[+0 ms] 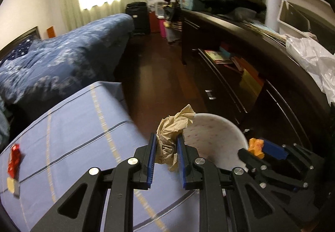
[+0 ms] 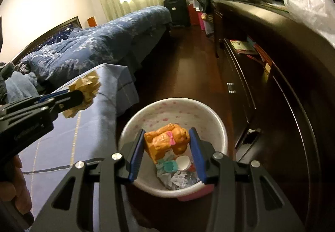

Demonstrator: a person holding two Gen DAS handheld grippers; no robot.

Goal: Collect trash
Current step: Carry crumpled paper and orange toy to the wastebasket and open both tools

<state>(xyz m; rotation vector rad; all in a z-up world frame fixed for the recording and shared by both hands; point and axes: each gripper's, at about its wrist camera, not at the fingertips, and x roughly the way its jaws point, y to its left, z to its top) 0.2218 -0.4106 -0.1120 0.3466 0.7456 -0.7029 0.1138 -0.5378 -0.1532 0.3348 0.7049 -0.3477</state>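
Note:
My left gripper (image 1: 166, 144) is shut on a crumpled brown paper ball (image 1: 171, 129), held over the edge of the blue striped bedspread (image 1: 73, 137), just left of the white bin (image 1: 222, 133). In the right wrist view that paper ball (image 2: 85, 89) sits in the left gripper (image 2: 80, 96) at the left. My right gripper (image 2: 167, 137) is shut on an orange bear-shaped wrapper (image 2: 167, 139) with a pink bow, directly above the open white bin (image 2: 173, 114). The bin holds a white cup, a teal piece and crumpled paper. A red snack wrapper (image 1: 14, 158) lies on the bedspread at the far left.
A dark wood cabinet (image 2: 272, 85) with drawers and open shelves runs along the right. White plastic bags (image 1: 309, 64) lie on top of it. A bed with a blue floral duvet (image 1: 62, 60) stands behind, and dark floor (image 1: 163, 77) runs between them. A hand (image 2: 10, 186) shows at lower left.

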